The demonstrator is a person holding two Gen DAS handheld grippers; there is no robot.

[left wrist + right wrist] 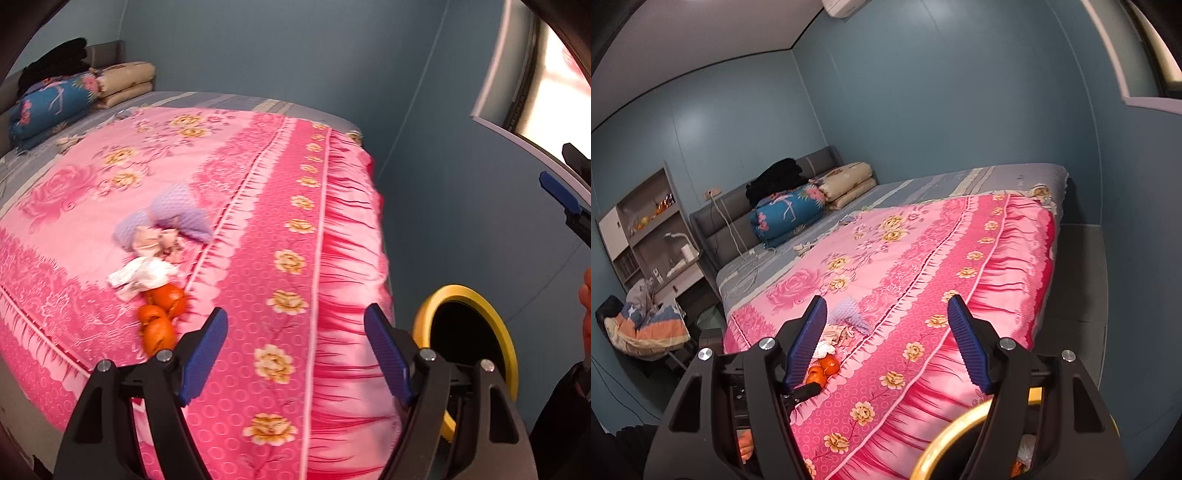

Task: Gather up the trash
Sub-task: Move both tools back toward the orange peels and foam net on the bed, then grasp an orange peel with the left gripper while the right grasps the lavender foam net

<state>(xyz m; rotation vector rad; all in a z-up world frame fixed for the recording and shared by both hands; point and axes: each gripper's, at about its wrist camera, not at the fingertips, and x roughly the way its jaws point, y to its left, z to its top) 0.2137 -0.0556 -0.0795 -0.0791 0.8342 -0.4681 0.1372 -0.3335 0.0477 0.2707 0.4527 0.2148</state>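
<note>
A small heap of trash lies on the pink flowered blanket (280,206): orange peels (159,320), a white tissue (142,275), crumpled pinkish paper (159,242) and purple foam netting (173,212). My left gripper (295,325) is open and empty, hovering over the blanket's edge to the right of the heap. A yellow-rimmed bin (508,347) stands beside the bed, just right of that gripper. My right gripper (886,310) is also open and empty, above the bin's rim (942,439). The peels (824,368) and foam netting (849,310) sit beyond its left finger.
Folded quilts (790,214) and dark clothes (775,177) are piled at the grey headboard. A shelf unit (646,221) and a chair with bedding (646,328) stand left of the bed. Blue walls close in on the right, with a narrow floor strip (1078,277).
</note>
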